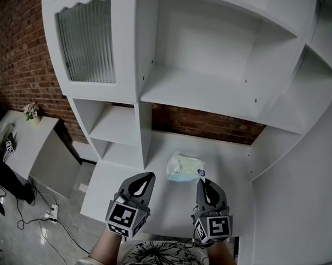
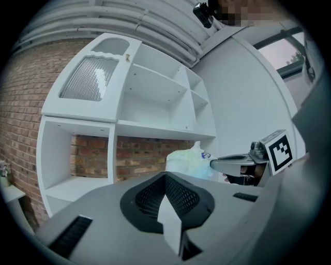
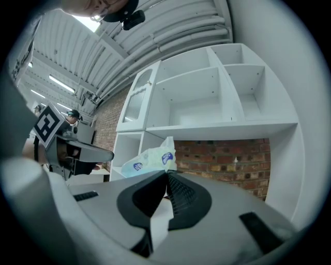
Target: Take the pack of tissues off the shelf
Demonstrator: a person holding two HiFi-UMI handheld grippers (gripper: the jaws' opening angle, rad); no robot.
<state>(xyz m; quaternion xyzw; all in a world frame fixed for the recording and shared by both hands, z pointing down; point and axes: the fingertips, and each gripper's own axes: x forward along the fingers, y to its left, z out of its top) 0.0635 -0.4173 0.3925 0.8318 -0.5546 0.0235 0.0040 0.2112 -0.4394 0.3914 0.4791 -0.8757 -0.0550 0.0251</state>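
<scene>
The pack of tissues (image 1: 184, 167), pale green and white with a blue logo, is over the wide white shelf board (image 1: 227, 170) in front of the brick back wall. My right gripper (image 1: 202, 182) is shut, its tips pinching the pack's near right corner. In the right gripper view the pack (image 3: 149, 159) juts up and left from the closed tips (image 3: 166, 174). My left gripper (image 1: 142, 180) is shut and empty, a little left of the pack. The left gripper view shows the pack (image 2: 187, 160) just beyond the closed tips (image 2: 166, 175), with the right gripper (image 2: 223, 164) at its right side.
The white shelf unit has open compartments above and to the left, an upright divider (image 1: 144, 130) close to the left gripper, and a ribbed glass door (image 1: 87, 42) at top left. A white side table with a flower pot (image 1: 31, 111) and floor cables (image 1: 49, 215) lie at far left.
</scene>
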